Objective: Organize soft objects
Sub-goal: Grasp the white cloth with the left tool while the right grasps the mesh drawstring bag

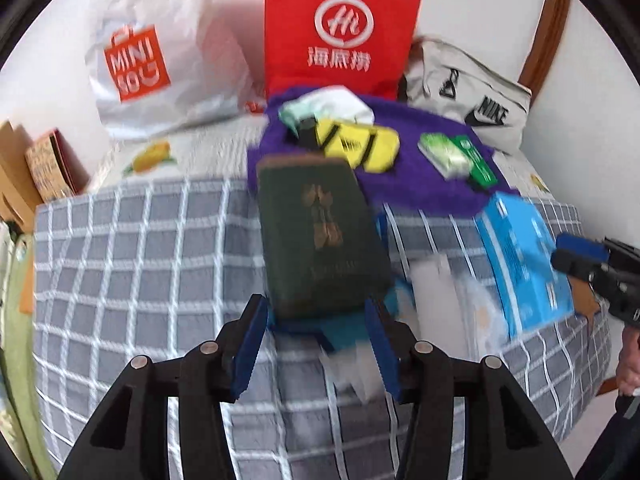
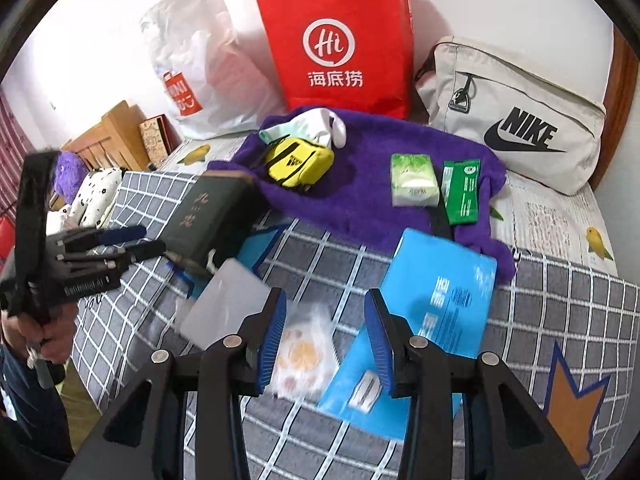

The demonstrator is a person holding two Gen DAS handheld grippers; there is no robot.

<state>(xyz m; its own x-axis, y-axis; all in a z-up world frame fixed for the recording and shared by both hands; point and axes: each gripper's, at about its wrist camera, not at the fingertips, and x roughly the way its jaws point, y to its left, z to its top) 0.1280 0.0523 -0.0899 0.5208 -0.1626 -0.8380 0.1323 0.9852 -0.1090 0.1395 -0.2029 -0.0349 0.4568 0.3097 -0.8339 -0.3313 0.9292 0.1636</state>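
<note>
A dark green book (image 1: 320,236) lies on the checked bed cover, just ahead of my left gripper (image 1: 316,336), which is open with its jaws either side of the book's near end. The book also shows in the right wrist view (image 2: 208,216). My right gripper (image 2: 326,332) is open above a white furry paw-print item (image 2: 304,352), beside a blue packet (image 2: 440,300). A purple fuzzy cloth (image 2: 368,196) further back carries a yellow pouch (image 2: 300,162), white socks (image 2: 316,126), a tissue pack (image 2: 412,180) and a green sachet (image 2: 460,192).
A red paper bag (image 2: 344,44), a white Miniso bag (image 2: 200,80) and a grey Nike bag (image 2: 516,116) stand against the wall. A translucent white box (image 2: 224,304) lies by the book. A wooden headboard (image 2: 108,136) and spotted pillow (image 2: 96,196) are at left.
</note>
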